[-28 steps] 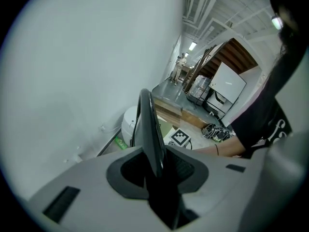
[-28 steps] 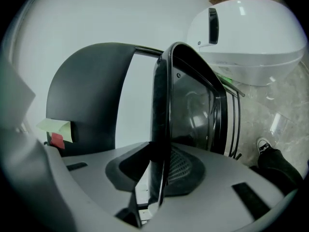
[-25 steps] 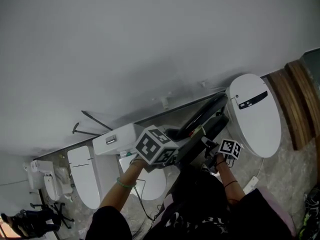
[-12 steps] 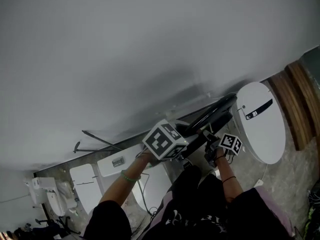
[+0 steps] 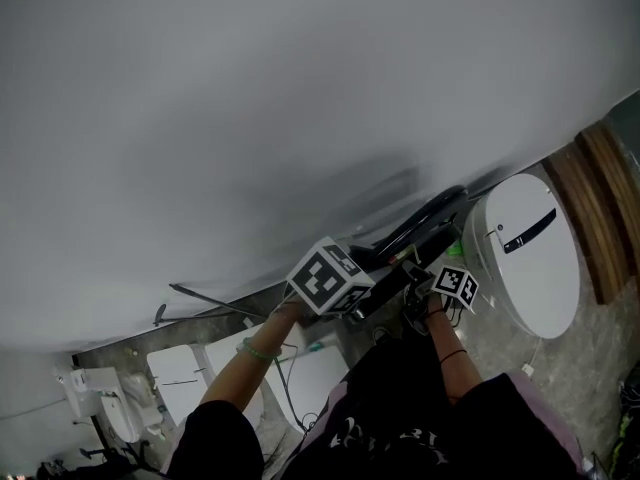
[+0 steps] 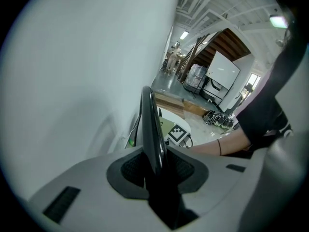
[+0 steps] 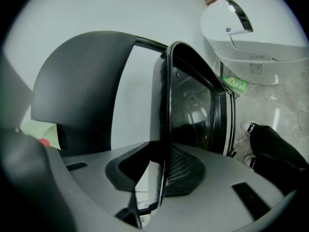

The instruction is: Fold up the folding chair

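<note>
The left tool grips narrow on a thin black edge of the folding chair that runs straight ahead of it, and the right tool pinches a frame rim likewise, seemingly to steady the nearly flat chair beside the wall
</note>
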Motion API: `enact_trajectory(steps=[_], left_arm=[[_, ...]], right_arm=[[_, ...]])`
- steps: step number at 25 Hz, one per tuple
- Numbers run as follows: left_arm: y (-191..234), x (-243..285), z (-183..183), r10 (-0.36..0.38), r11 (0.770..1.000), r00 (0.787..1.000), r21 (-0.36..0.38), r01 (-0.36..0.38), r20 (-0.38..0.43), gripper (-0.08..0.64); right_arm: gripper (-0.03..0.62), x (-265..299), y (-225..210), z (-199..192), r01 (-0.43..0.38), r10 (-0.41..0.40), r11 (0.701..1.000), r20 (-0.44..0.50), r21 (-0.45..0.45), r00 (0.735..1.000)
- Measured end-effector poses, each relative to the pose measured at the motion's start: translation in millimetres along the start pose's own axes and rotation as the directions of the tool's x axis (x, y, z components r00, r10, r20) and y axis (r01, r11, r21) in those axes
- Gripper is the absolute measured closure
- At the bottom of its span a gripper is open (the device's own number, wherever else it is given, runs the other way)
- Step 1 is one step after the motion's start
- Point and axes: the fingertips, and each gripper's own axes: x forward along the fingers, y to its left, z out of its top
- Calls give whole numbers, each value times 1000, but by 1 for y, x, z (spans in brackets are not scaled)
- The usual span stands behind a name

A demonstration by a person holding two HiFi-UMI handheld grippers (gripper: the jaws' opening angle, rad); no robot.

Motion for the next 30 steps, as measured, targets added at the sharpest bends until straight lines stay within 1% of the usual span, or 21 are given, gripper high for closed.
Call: enact_trajectory(steps=[2,5,7,10,12,14,17,20,22,27,30], left_arm=[[9,4,1,3,1000,1000,-6,-3,-14,466],[18,11,7,-3,1000,1000,-17,3,-10,462],[37,8,10,7,999,1000,-31,-8,-8,462],[69,0,6,45,997,999,-55,-46,-22,463],[86,-3,6,68,994,998,-84,-68,-9,464],[98,-5,6,80,991,997,-107,-79,6,465],[115,-11,5,107,990,994,-97,-106,6,465],[132,-15,4,146,987,989,-71,-146,-1,462],[139,-16,2,164,984,987,-65,-164,-3,460],[141,-14,4,162,985,987,-63,-162,0,458],[143,-16,6,181,981,983,-76,-180,7,443]], right_arm=[[506,9,-1,5,3,-3,1000,-13,-1,1000],[506,19,0,15,-14,14,1000,-30,-5,999],[506,32,5,21,-23,23,1000,-37,3,999],[506,52,15,23,-44,47,997,-41,62,998],[506,61,19,24,-64,68,992,-38,105,997],[506,68,22,26,-73,79,991,-53,110,996],[509,80,31,27,-76,82,994,-81,72,993],[509,92,38,26,-63,60,998,-122,-21,991],[509,96,40,26,-60,56,998,-139,-25,989],[511,98,39,29,-65,60,997,-145,-32,988],[510,97,40,29,-44,31,996,-171,-73,985]])
